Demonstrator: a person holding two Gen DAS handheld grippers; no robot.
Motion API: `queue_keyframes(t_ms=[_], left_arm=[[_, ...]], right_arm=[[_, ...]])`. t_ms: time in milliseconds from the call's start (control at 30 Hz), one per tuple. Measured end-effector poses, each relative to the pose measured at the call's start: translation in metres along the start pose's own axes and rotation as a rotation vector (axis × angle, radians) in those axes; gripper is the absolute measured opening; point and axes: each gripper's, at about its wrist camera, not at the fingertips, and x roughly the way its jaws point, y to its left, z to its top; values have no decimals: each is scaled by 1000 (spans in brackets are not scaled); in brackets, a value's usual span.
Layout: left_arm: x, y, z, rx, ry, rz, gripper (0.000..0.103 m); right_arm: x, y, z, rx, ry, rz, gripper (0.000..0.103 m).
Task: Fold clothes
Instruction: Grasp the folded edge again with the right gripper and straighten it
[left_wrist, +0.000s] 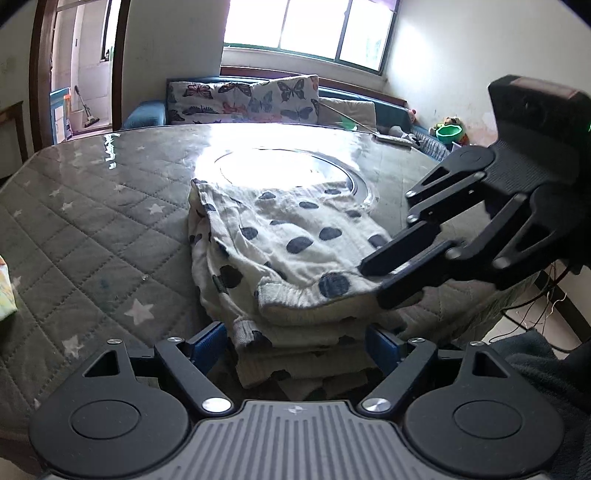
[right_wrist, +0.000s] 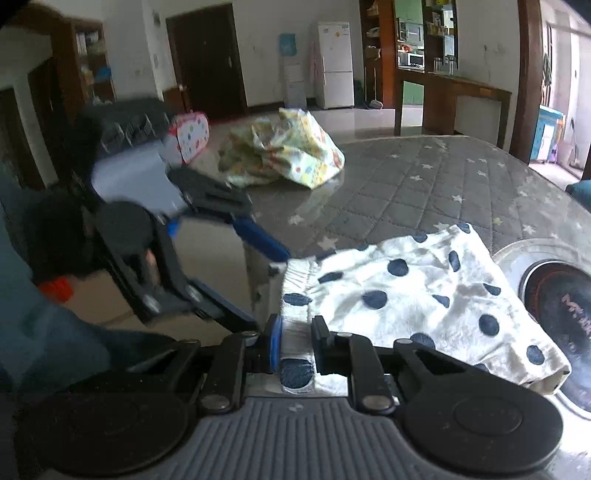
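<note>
Quilted table (left_wrist: 92, 221), dotted garment (left_wrist: 288, 236) in right claw (right_wrist: 295, 345).

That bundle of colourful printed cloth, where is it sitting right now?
In the right wrist view the colourful printed bundle sits at the table's far edge, beyond the left gripper and apart from the polka-dot garment.

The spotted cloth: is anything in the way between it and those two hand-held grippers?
Nothing visible. The right hand-held gripper is already clamped on the spotted cloth's edge, and the left hand-held gripper is open with the folded cloth lying between its fingers.
</note>
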Motion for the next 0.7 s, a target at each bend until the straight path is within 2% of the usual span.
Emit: queue_keyframes(t_ms=[100, 233, 400, 500, 700], left_arm=[[2, 2, 1, -3, 7, 4, 84], [-4, 8, -2, -4, 2, 22, 85], [-9, 15, -3, -19, -5, 47, 85], [-12, 17, -5, -28, -6, 58, 85], [-19, 22, -9, -44, -8, 82, 85]], right_arm=[[-2, 2, 1, 20, -13, 35, 16], [10, 2, -7, 38, 20, 52, 16], [14, 5, -9, 17, 46, 45, 20], [7, 12, -3, -47, 32, 14, 27], [10, 11, 11, -35, -21, 6, 27]])
